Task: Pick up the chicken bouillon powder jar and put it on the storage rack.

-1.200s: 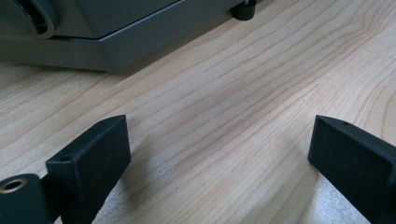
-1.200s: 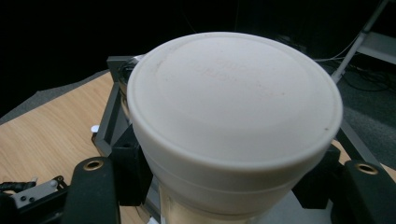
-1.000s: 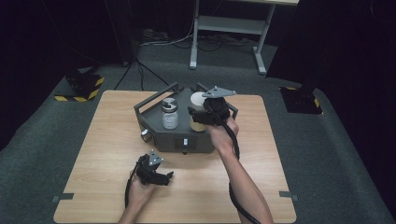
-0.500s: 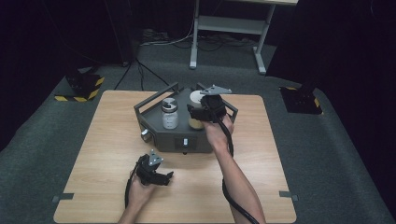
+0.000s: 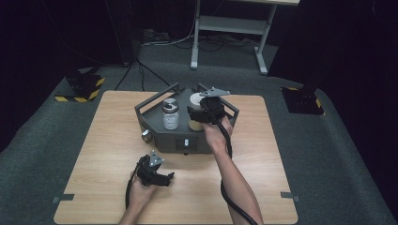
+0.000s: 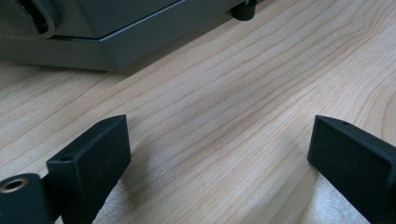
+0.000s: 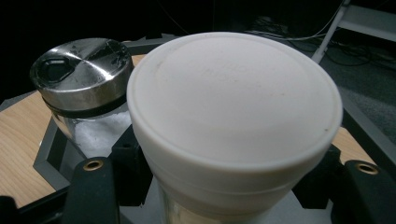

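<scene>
My right gripper [image 5: 199, 116] is shut on a jar with a white lid [image 5: 196, 100], its black jaws on both sides just below the lid [image 7: 233, 112]. The jar is over the grey six-sided tray unit [image 5: 184, 139]; whether it rests on the unit I cannot tell. Beside it on the left stands a glass jar with a metal lid [image 5: 170, 114], holding white grains [image 7: 100, 130]. My left gripper [image 5: 168, 178] lies low on the wooden table in front of the unit. Its jaws are open with only bare wood between them [image 6: 219, 154].
The tray unit has raised rails [image 5: 157, 96] around its back and sides, a knob [image 5: 147, 135] on its front left corner and a switch [image 5: 186, 142] on the front. Beyond the table [image 5: 94, 140] are dark carpet, a desk frame [image 5: 227, 28] and black-and-yellow floor blocks [image 5: 82, 86].
The right gripper with the white-lidded jar has shifted slightly left over the tray unit. The left gripper has stayed where it was.
</scene>
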Demonstrator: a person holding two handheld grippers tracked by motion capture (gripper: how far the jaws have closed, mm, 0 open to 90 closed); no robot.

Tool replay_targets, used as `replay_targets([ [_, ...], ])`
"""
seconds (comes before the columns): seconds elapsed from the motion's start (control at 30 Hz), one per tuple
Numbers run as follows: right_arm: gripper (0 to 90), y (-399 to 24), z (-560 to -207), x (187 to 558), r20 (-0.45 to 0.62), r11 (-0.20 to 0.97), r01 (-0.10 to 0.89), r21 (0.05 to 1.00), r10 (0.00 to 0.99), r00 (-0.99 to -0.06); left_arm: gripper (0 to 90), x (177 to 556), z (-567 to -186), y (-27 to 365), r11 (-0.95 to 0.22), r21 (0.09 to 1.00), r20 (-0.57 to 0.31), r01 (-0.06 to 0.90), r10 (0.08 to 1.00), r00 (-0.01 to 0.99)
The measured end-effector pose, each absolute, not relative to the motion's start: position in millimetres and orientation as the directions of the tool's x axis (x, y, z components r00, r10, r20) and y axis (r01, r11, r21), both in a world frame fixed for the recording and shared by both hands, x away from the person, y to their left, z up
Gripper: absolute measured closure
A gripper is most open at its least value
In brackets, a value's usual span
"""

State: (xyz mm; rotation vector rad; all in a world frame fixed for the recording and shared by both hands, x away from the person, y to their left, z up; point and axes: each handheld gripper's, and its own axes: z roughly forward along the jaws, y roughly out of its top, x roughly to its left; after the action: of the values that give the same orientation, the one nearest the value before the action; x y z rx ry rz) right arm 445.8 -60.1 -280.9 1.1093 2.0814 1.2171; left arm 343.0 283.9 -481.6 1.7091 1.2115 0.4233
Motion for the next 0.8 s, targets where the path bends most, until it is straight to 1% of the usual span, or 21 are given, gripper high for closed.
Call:
replay_targets([
  [0.8,34.9,-61.0,-285.1,443.6,-0.010,0.272,0.391,0.879,0.831,-0.556,6.0,343.0,-481.7,283.9,-0.043,0.847,-0.235,0.529,0.864,0.446],
])
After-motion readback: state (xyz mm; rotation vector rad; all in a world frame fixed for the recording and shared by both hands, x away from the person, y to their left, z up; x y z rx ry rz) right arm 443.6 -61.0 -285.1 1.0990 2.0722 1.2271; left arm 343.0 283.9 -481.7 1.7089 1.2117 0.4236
